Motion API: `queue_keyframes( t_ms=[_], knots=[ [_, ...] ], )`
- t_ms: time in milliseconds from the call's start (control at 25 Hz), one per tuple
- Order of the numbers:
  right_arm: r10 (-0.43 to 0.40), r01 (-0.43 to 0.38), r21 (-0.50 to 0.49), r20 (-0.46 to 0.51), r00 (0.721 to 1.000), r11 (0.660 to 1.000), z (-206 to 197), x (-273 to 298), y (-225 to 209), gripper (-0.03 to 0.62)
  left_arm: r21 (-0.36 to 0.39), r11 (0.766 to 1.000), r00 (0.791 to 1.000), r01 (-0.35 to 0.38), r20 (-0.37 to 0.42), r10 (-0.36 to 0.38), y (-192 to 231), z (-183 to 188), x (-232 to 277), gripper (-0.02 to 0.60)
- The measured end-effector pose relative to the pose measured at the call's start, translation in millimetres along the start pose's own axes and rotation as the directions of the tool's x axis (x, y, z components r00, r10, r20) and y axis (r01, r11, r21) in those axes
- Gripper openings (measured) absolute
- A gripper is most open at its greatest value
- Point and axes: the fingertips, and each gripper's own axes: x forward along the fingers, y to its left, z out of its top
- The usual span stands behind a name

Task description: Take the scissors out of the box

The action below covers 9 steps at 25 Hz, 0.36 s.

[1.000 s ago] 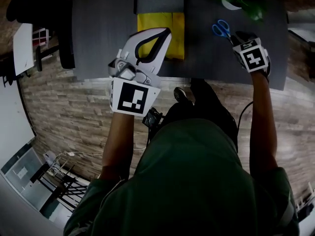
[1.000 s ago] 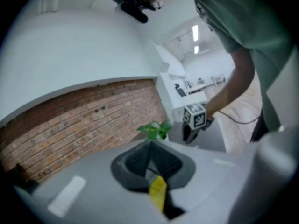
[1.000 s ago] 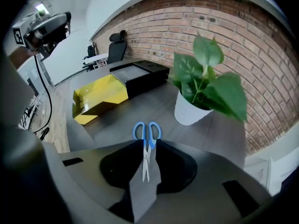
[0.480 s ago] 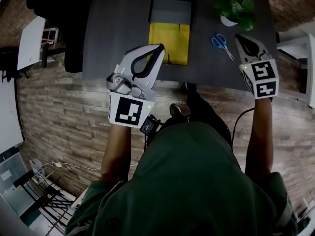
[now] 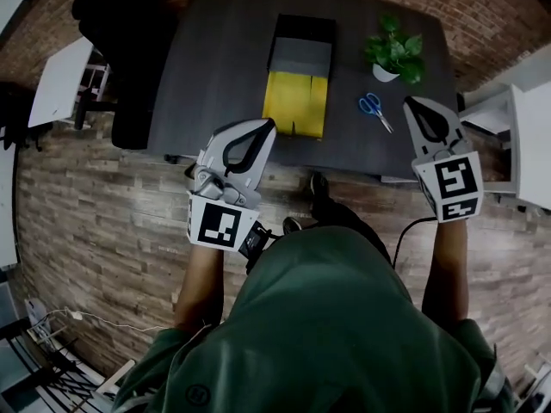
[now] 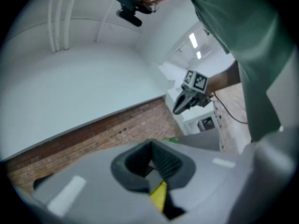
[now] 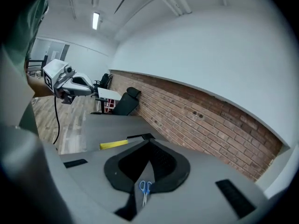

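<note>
Dark grey laminate, by the look of it, tops the table (image 5: 215, 76) that carries everything the task concerns. Near the middle lies the box (image 5: 297, 101). It is open, with its yellow inside bare and a grey flap folded back on the far side. Nothing shows in it, though the head view is too small to rule out something flat in a corner.

The left gripper (image 5: 267, 126) hangs on the near side of the box, about over the table's front edge. Its jaws are pressed together on nothing. The right gripper (image 5: 410, 103) is held well to the right of the box at about the same height, its jaws likewise closed and empty. With both raised and clear of the box (neither touches anything), the posture reads as hands drawn back from finished work, not as a reach.

A potted plant (image 5: 393, 52) stands to the right of the box, toward its far end, out of the working path.

The blue-handled scissors (image 5: 372, 107) lie flat on the bare tabletop to the right of the box, between it and the right gripper. Their handles point toward the plant. They are apart from both the box and the jaws, so the task looks complete.
</note>
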Motion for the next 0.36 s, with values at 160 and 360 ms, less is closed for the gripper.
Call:
queue_keyframes(
  t_ms=[160, 360],
  knots=[
    [-0.002, 0.002, -0.011, -0.004, 1.0, 1.0, 8.4, -17.6, 11.8, 0.008, -0.017, 1.0, 1.0, -0.013, 0.005, 0.013, -2.1, 0.7, -21.4, -0.002],
    [0.011, -0.011, -0.008, -0.021, 1.0, 1.0, 10.8, -32.8, 31.5, 0.008, -0.041, 0.999, 1.0, -0.019, -0.003, 0.018, -11.5, -1.0, -50.5, -0.002]
  ],
)
